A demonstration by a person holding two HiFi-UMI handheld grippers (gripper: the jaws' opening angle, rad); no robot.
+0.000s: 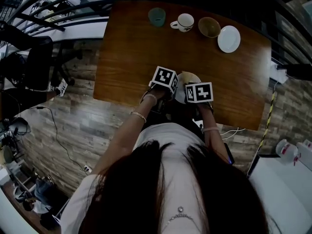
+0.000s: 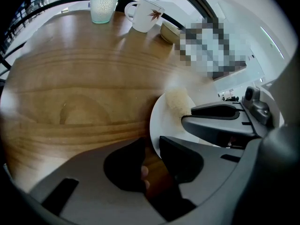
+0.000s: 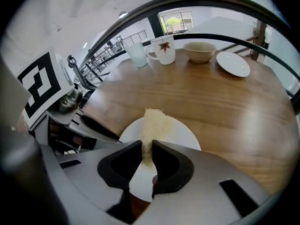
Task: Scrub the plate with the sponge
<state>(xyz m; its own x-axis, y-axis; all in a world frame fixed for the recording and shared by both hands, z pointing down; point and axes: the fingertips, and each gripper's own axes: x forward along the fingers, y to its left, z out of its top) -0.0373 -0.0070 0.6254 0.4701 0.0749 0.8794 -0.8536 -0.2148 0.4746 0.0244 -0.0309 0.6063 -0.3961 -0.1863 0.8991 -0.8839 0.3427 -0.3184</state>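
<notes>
— Where's open room?
— Bare table (image 1: 131,48) across the head view's left and middle.
— What blocks?
— Glass (image 1: 157,16), mug (image 1: 184,22), bowl (image 1: 209,27), saucer (image 1: 228,38) along the top edge; the plate (image 1: 180,94) low at centre.

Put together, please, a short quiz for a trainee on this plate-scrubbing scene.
1. Multiple choice: what do the jaws of the right gripper hold? A a mug; B the sponge; C a spoon.
2. True or false: the plate under the sponge lies at the far edge of the table.
3. How many pieces of tableware stand in the row at the table's far edge?

Key
1. B: the jaws are closed on the sponge, over the plate.
2. False: it lies at the near edge, by the person.
3. Four: tumbler, mug, bowl, saucer.
</notes>
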